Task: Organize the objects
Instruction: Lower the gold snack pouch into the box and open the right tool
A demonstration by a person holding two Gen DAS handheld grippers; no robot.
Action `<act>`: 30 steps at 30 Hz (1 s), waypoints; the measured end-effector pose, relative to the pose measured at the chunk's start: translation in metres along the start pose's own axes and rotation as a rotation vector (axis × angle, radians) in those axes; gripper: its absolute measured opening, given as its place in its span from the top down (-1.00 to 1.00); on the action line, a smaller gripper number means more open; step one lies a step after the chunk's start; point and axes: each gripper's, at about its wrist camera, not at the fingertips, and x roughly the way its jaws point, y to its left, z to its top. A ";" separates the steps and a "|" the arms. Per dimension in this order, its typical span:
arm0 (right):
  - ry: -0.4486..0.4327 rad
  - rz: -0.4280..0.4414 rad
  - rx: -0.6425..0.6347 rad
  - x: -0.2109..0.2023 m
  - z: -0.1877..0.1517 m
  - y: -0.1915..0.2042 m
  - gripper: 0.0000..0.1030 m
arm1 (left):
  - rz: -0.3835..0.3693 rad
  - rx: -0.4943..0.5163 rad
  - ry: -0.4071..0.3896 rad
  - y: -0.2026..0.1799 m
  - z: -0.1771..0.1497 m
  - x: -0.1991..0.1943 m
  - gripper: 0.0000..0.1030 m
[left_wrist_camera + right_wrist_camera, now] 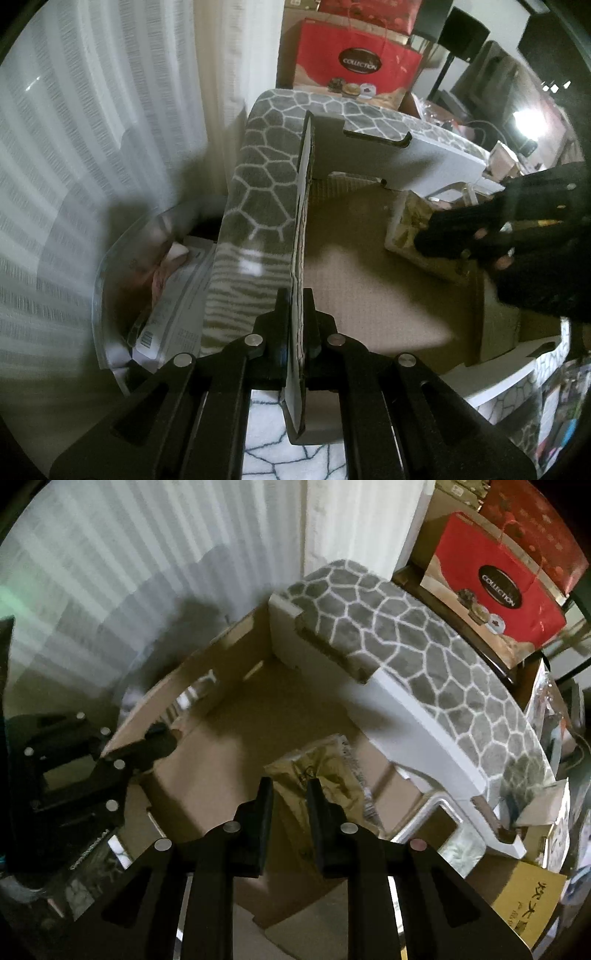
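An open cardboard box with grey cobblestone-print outer flaps sits below both grippers; its brown floor shows in the left wrist view and in the right wrist view. My left gripper is shut on the box's upright side flap, one finger on each face. A crinkled gold-wrapped packet lies on the box floor. My right gripper hovers just over the packet's near end, jaws parted, holding nothing. In the left wrist view the packet sits beside the gloved hand.
A red "Collection" gift bag stands behind the box, also in the right wrist view. White curtains hang left. A clear bin with papers sits left of the flap. A brown printed box lies at right.
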 end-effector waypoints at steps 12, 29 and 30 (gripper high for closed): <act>0.053 0.048 0.017 0.002 -0.018 0.013 0.56 | 0.003 -0.003 0.000 0.000 0.000 0.000 0.91; 0.026 0.013 0.064 -0.013 -0.011 -0.009 0.56 | 0.003 -0.004 0.002 0.001 0.000 0.000 0.91; 0.001 0.024 0.069 -0.017 -0.008 -0.007 0.56 | 0.003 -0.005 0.002 0.000 0.000 0.000 0.91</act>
